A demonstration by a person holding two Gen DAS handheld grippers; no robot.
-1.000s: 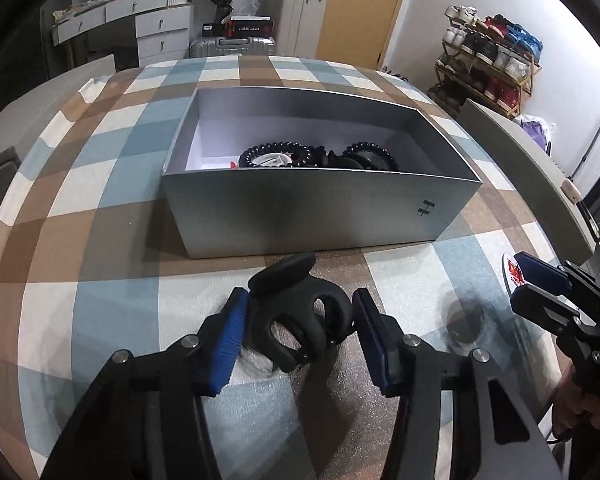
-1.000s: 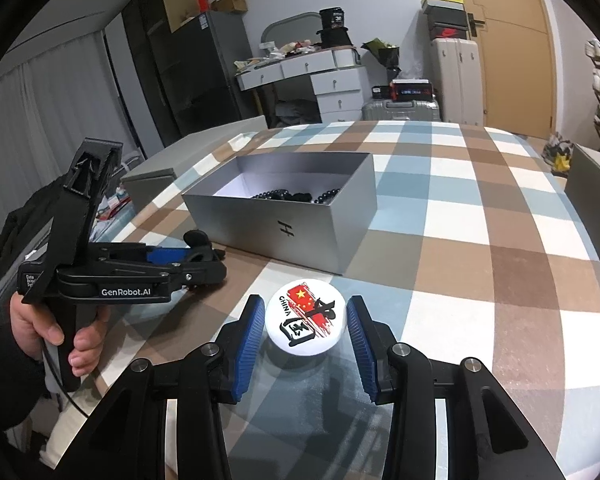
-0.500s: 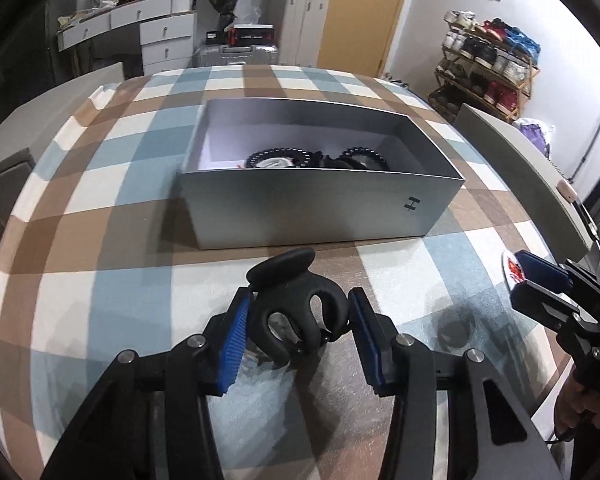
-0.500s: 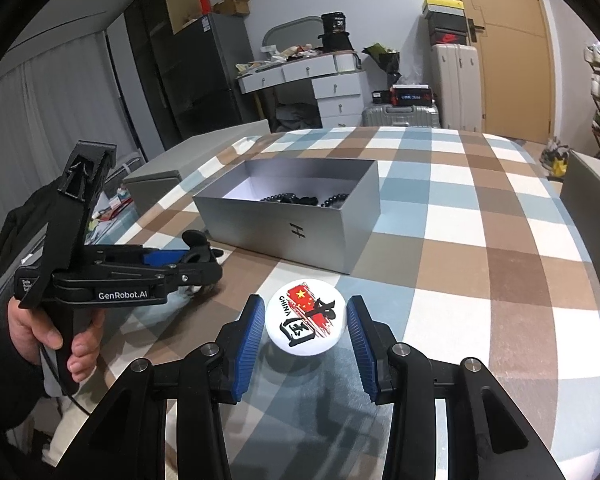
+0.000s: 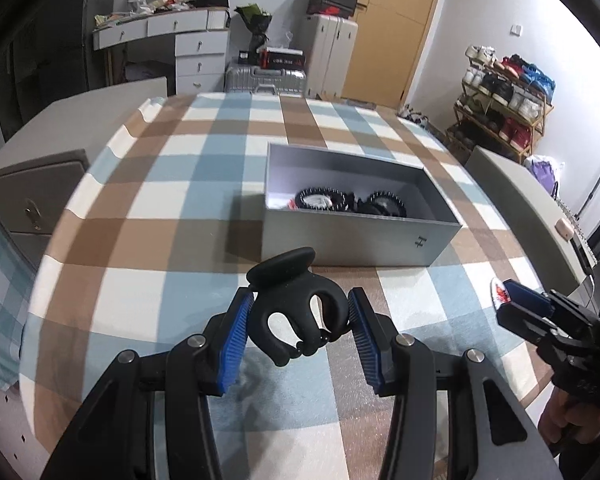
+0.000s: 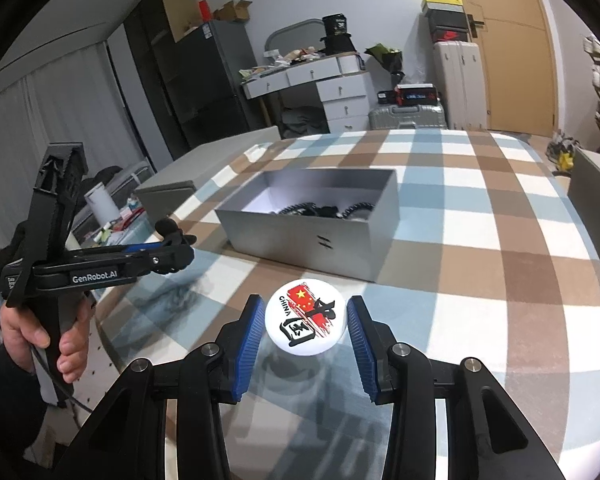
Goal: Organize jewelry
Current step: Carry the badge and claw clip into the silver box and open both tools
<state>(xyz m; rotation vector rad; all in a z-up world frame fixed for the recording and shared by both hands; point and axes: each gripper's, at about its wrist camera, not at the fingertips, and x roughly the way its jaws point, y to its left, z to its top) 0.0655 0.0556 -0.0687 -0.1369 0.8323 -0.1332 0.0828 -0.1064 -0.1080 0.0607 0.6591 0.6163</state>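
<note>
Gripped between the blue pads of the left gripper [image 5: 300,320]: a black claw hair clip [image 5: 298,312], carried above the checked tablecloth [image 5: 148,240], near side of the grey box [image 5: 360,240] and a little left of it. Clamped in the right gripper [image 6: 306,322]: a round white badge [image 6: 305,312] printed with a red flag and black brushwork, pads pressing on both its edges, also near side of the box and apparently lifted off the cloth, going by the shadow under it. Already lying in the box, toward its right half: several black beaded bracelets [image 5: 320,200] and some other dark pieces, too tangled to count. Part done, then, as a judgement: some jewelry stowed, two more pieces picked up but not yet over the open box. Left to do: bringing clip and badge over the rim, letting go inside, most likely into the bare white floor at the left end. No other loose pieces in sight on the cloth in either view, so possibly the last two items, though not the whole table shows. Farther out: white drawers, suitcases, a wooden door, a shoe rack far right.
</note>
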